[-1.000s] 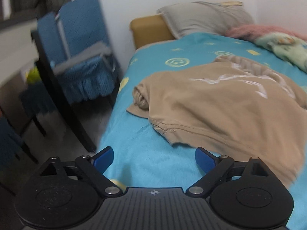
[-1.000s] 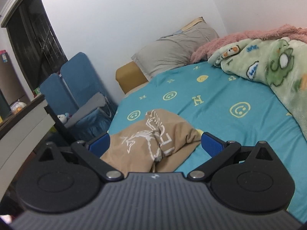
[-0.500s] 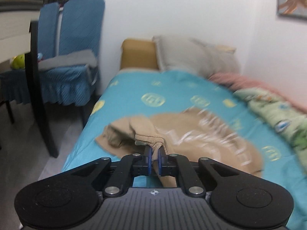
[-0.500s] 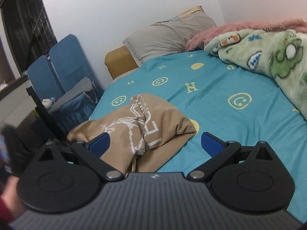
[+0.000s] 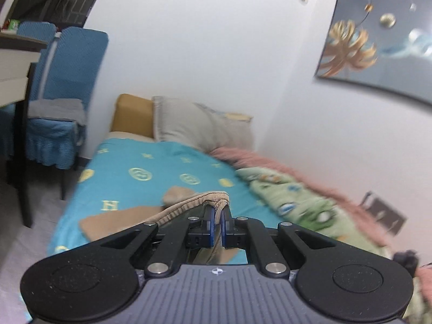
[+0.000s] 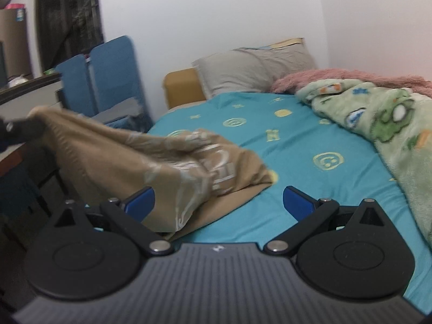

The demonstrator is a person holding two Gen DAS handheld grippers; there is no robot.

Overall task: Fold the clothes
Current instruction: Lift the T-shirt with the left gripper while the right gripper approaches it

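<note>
A tan sweatshirt [image 6: 151, 159] with white print lies on the turquoise bed sheet [image 6: 310, 189], one edge pulled up and to the left. My left gripper [image 5: 218, 222] is shut on that garment's ribbed hem [image 5: 213, 201], holding it above the bed; more tan cloth [image 5: 113, 221] trails below. In the right wrist view the left gripper [image 6: 16, 132] appears at the far left edge with the hem in it. My right gripper [image 6: 218, 202] stands open low over the sheet, its left finger [image 6: 140, 202] against the sweatshirt's near fold, nothing between its pads.
A grey pillow [image 6: 256, 67] and tan headboard [image 6: 183, 89] sit at the bed's far end. A green and pink blanket [image 6: 391, 124] is heaped on the right. Blue chairs [image 5: 62, 102] and a dark-legged table [image 5: 21, 140] stand left of the bed. A picture [image 5: 378, 35] hangs on the wall.
My left gripper went from open above the bed to shut on the sweatshirt's hem, then rose with it. The garment now stretches up to the left. The right gripper stayed open and shifted slightly.
</note>
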